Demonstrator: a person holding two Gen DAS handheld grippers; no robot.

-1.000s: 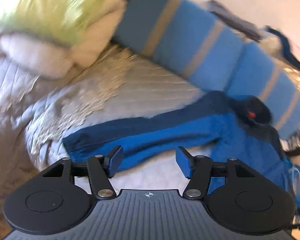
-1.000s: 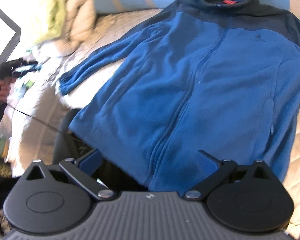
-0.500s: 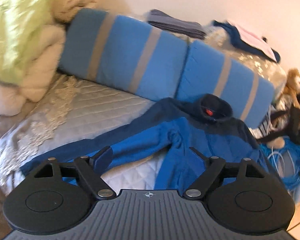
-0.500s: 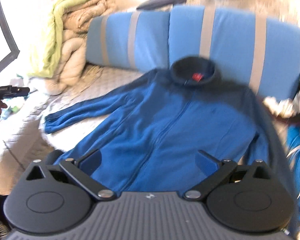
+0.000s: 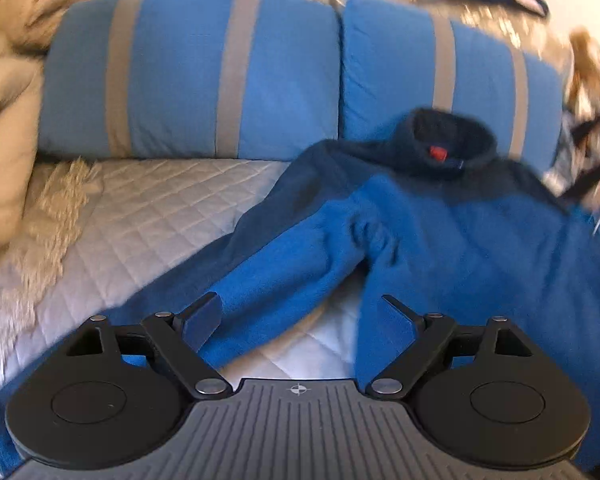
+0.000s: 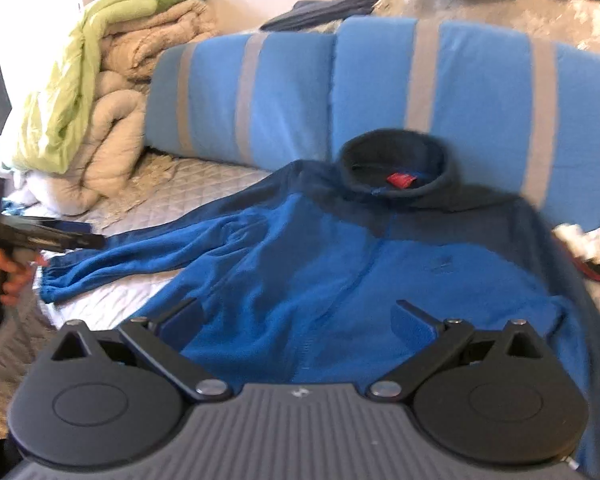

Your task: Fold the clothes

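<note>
The left gripper (image 5: 298, 320) is hanging over the bed with its jaws spread wide and nothing clamped; the near sleeve (image 5: 268, 276) of the blue fleece jacket (image 5: 460, 248) is lying below the gap between its fingers, not pinched. The right gripper (image 6: 296, 320) is likewise standing released, its fingers wide apart above the jacket's front, gripping nothing. In the right wrist view the left gripper is showing at the left edge as a dark bar, with the hand (image 6: 10, 276) that is carrying it, just beside the sleeve's cuff (image 6: 54, 288).

The jacket is lying face up on the quilted bedspread (image 5: 148, 216), zip closed, its dark collar (image 6: 396, 168) with a red tag resting against two blue pillows with grey stripes (image 6: 340, 92). One sleeve is stretching out to the left across the bedspread. Folded beige and green blankets (image 6: 112, 80) are sitting piled to the left of the pillows.
</note>
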